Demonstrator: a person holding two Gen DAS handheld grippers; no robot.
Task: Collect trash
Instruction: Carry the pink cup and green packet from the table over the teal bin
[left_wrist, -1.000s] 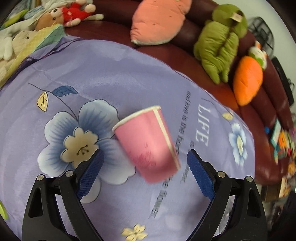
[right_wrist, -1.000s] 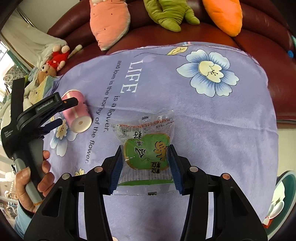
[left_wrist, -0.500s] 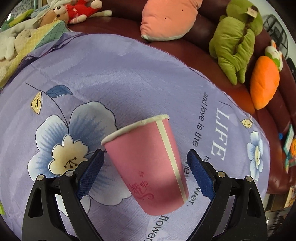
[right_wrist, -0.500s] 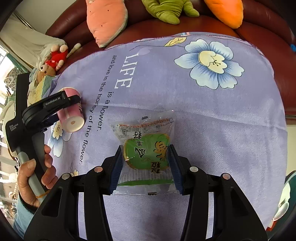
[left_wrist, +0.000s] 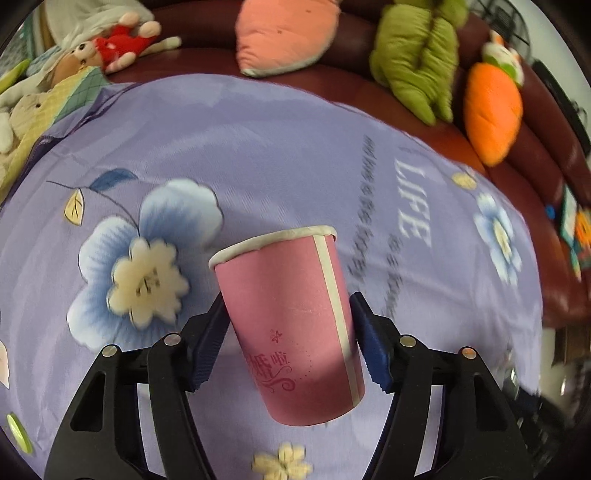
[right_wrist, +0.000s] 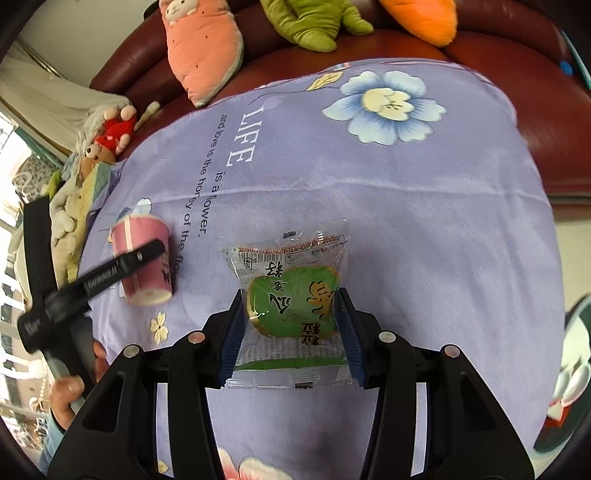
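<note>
The left gripper (left_wrist: 286, 343) is closing on a pink paper cup (left_wrist: 291, 325); its blue pads sit against the cup's two sides, with the white rim pointing away from the camera and the base toward it. From the right wrist view the same cup (right_wrist: 142, 266) lies on its side near the left edge of the purple flowered cloth (right_wrist: 424, 221), under one black finger of the left gripper (right_wrist: 140, 258), and a hand (right_wrist: 70, 387) grips that tool's handle at the lower left.

The right gripper (right_wrist: 291, 332) is narrowed onto a clear snack packet (right_wrist: 291, 295) with a green label (printed in characters I cannot read clearly), both pads pressed to its sides. The packet sits toward the middle of the cloth, nearer its front edge.

Along the cloth's far edge, on the dark red sofa (right_wrist: 406, 40), rest a salmon plush cushion (right_wrist: 201, 48), a green plush (right_wrist: 314, 26) and an orange carrot plush (right_wrist: 421, 18). A small red-clothed doll (right_wrist: 112, 133) lies past the cloth's left corner.
</note>
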